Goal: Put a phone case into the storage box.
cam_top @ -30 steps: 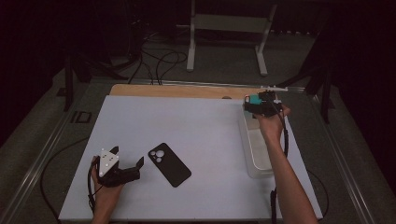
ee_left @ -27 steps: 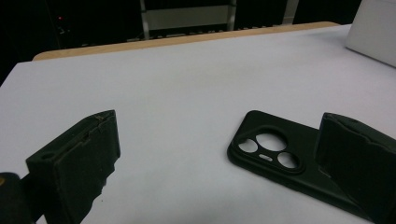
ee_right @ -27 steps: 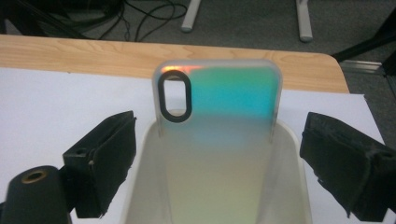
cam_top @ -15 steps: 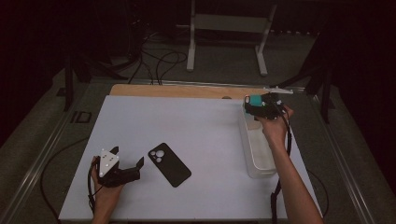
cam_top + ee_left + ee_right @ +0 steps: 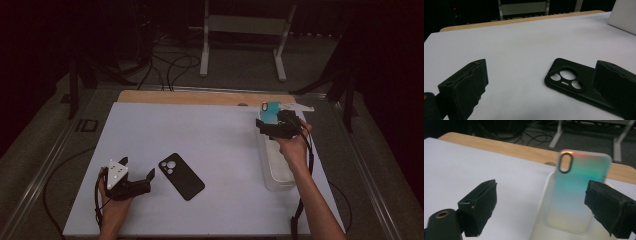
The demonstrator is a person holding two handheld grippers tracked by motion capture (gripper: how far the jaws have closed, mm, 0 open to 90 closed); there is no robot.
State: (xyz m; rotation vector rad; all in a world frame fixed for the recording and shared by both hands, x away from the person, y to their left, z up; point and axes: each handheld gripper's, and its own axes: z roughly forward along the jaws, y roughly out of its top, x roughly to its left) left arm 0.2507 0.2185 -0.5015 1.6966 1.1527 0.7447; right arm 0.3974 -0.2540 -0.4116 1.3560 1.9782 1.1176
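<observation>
The person's left hand (image 5: 114,200) rests low at the near left of the white tabletop (image 5: 200,135), holding the left gripper (image 5: 137,179) level and aimed right, its jaws spread wide around nothing. Just beyond its tips the black rubbery phone case (image 5: 181,176) lies flat, camera cutouts up. The right forearm reaches forward along the table's right side, the right hand (image 5: 292,145) raised above the clear oblong plastic bin (image 5: 274,165), and the right gripper (image 5: 267,126) points toward the far end of that bin with its jaws wide apart. The right gripper view shows the iridescent teal-to-peach phone case (image 5: 576,192) standing upright in the bin's far end, leaning on the wall, between the jaws but touched by neither; from the high view this gap cannot be judged. The left gripper view (image 5: 539,85) shows that its right jaw overlaps the black case's near corner; whether they touch I cannot tell.
</observation>
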